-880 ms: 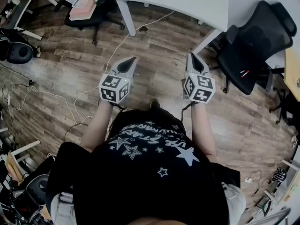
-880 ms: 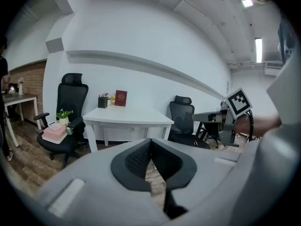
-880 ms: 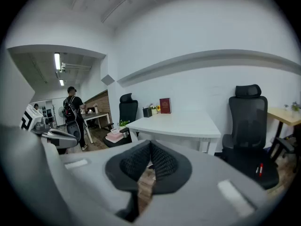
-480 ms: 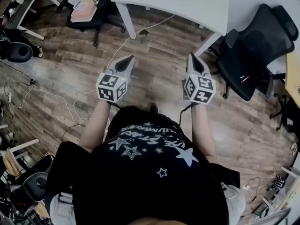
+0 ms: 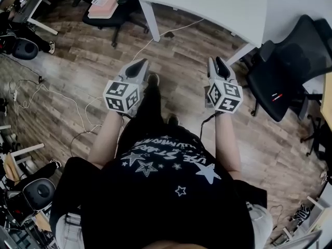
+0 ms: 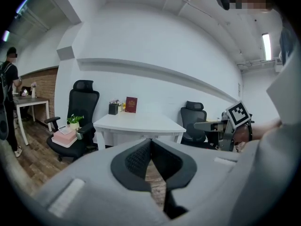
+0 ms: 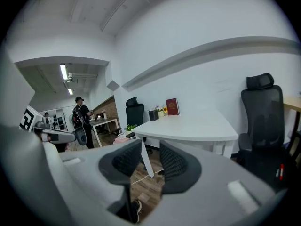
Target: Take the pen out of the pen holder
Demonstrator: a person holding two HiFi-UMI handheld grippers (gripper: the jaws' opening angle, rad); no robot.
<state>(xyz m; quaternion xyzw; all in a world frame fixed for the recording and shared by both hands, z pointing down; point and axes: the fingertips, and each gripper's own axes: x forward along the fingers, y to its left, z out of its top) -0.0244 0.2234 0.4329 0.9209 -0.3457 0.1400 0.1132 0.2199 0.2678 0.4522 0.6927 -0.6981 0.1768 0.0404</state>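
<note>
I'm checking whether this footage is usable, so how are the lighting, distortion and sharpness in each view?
Head view: dim, even light, wood floor bowed by the wide lens, fairly sharp. Left gripper view: dark round vignette, curved wall, near jaws soft. Right gripper view: same vignette, ceiling light glaring, white table crisp.

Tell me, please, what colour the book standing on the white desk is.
The book is dark red; the right gripper view shows it best.

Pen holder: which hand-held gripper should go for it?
Right, probably: the right hand-held gripper has jaws apart and empty; the left hand-held gripper has them together. Neither is near the pen holder.
</note>
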